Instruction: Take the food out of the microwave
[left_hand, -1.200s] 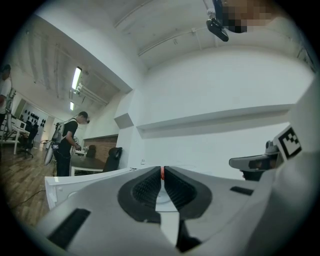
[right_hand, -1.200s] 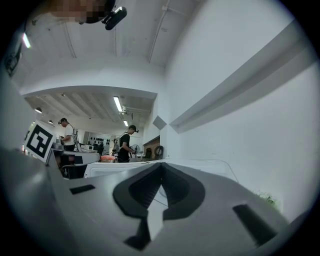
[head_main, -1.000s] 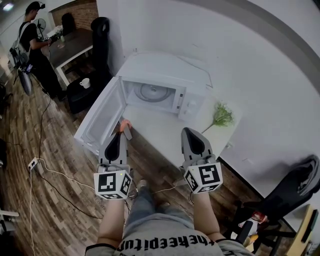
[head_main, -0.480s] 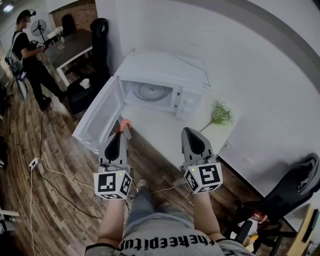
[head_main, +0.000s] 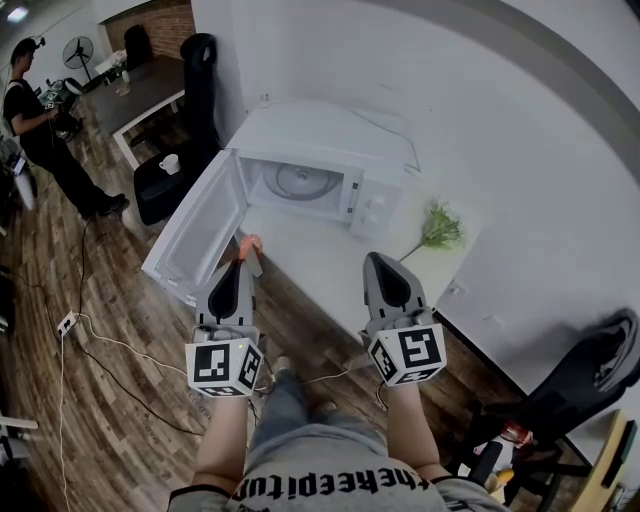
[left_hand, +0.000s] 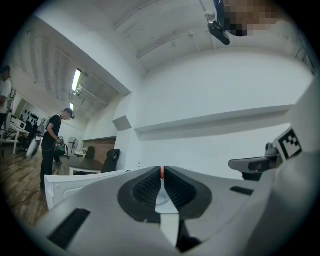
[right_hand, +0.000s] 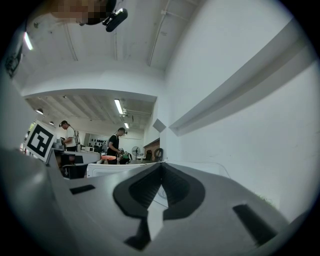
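Observation:
The white microwave (head_main: 330, 140) stands on a white table (head_main: 310, 262), its door (head_main: 195, 235) swung wide to the left. Inside, the glass turntable (head_main: 300, 182) is bare. My left gripper (head_main: 244, 262) is held in front of the door opening, shut on a small orange food item (head_main: 249, 243) that sticks out past its tips. In the left gripper view that item shows as a red sliver (left_hand: 161, 173) between the closed jaws. My right gripper (head_main: 373, 262) hovers over the table's front edge, shut with nothing in it; its jaws meet in the right gripper view (right_hand: 161, 166).
A green plant sprig (head_main: 440, 230) lies on the table right of the microwave. A person (head_main: 35, 120) stands far left by a dark table. A black stool with a white mug (head_main: 170, 165) stands left of the door. Cables (head_main: 100, 350) trail over the wooden floor.
The person in the background has walked further left. Both grippers have stayed almost still, the left still holding the orange item.

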